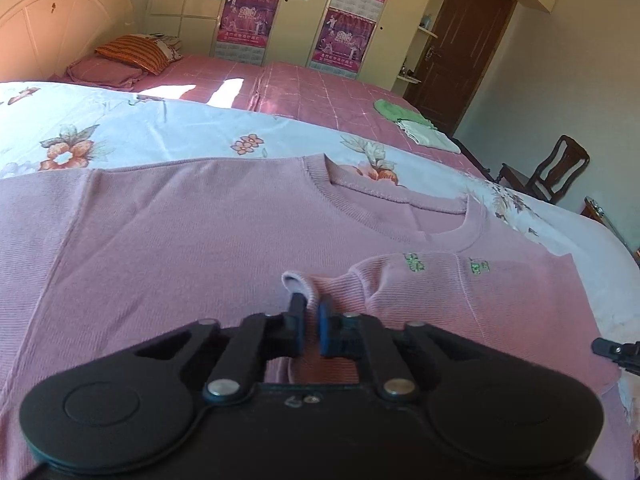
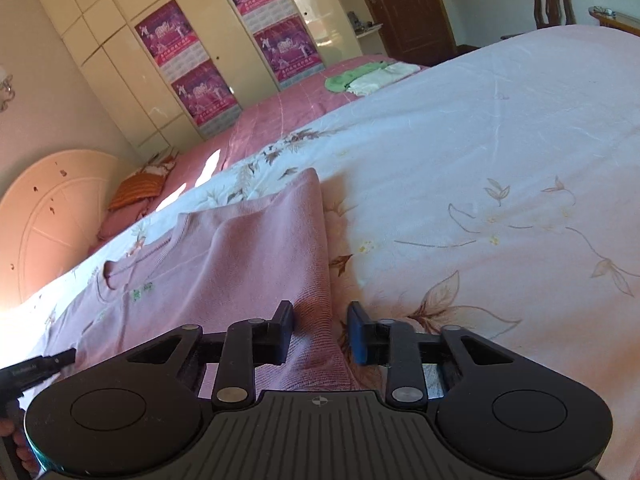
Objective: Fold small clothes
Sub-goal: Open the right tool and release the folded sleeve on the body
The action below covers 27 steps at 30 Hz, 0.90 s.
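Pink sweater (image 1: 180,240), laid flat on floral sheet (image 1: 160,136), neckline (image 1: 384,200) toward the far side. One cuff (image 1: 298,284) folded in over the body, pinched between the nearly closed fingers of the left gripper (image 1: 309,312). Green embroidery (image 1: 416,263) on the folded-in sleeve. Right gripper (image 1: 616,350), tip only, at right edge, state unclear. Beyond: pink bedspread (image 1: 312,92), striped pillow (image 1: 136,54), green cloth (image 1: 396,110), white cloth (image 1: 428,132), wardrobe (image 1: 304,8) with posters (image 1: 246,20), door (image 1: 460,40), chair (image 1: 552,172).
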Tool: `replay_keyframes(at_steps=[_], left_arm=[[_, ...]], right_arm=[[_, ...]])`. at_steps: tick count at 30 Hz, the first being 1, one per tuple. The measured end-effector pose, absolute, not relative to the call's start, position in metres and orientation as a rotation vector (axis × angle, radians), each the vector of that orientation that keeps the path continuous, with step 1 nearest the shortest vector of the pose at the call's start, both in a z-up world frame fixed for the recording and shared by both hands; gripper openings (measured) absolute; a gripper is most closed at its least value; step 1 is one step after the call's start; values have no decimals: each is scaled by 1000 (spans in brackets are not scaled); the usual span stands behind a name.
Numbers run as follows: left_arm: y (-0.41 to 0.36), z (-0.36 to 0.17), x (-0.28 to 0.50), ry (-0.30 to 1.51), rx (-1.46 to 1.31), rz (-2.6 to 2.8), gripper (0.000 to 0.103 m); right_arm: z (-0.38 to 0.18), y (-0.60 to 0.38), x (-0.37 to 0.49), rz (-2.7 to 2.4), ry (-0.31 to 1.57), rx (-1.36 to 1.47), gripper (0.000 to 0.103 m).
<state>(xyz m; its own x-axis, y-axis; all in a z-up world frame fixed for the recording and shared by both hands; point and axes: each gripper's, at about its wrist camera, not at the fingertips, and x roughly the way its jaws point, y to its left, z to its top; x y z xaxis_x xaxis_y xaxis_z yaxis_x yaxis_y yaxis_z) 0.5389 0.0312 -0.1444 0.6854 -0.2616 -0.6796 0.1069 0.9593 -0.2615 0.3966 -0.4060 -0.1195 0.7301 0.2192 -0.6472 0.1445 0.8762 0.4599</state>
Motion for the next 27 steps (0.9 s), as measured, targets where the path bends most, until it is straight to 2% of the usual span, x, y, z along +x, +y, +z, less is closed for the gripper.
replay_keyframes(at_steps=[6,7,8,9,10,11,14,16,20,23,24,25,27], left_arm=[[32,-141,537,723,-152,-170,6],[34,-145,537,738,-140,-181,9],[35,-146,535,730,-120,-182,14],[37,-145,531,716,-107,-163,29],[40,-142,528,704,-98,-135,51],[44,-137,524,677,-103,-96,58],[35,-119,520,621,-123,-149,57],[16,-115,525,619,-103,-212,61],[-11,-135,548,699,-77,-251,62],[3,-149,552,710,-47,-200,62],[7,-149,551,714,-27,-175,66],[9,-147,549,727,-4,-139,76],[19,-142,539,716,-55,-125,75]], right_arm=[[-118,-411,391,-45,739,499,2],[-119,-415,393,-40,744,514,2],[-115,-418,395,-35,737,511,2],[-111,-419,397,-29,717,493,3],[-106,-419,400,-19,694,473,3],[-100,-419,407,-9,670,454,3],[-94,-410,439,42,652,409,3],[-97,-395,464,74,665,346,3],[-113,-373,502,132,726,259,3],[-127,-401,514,91,780,360,0],[-124,-405,512,57,785,347,0],[-118,-404,507,42,778,296,0],[-110,-406,492,55,761,288,0]])
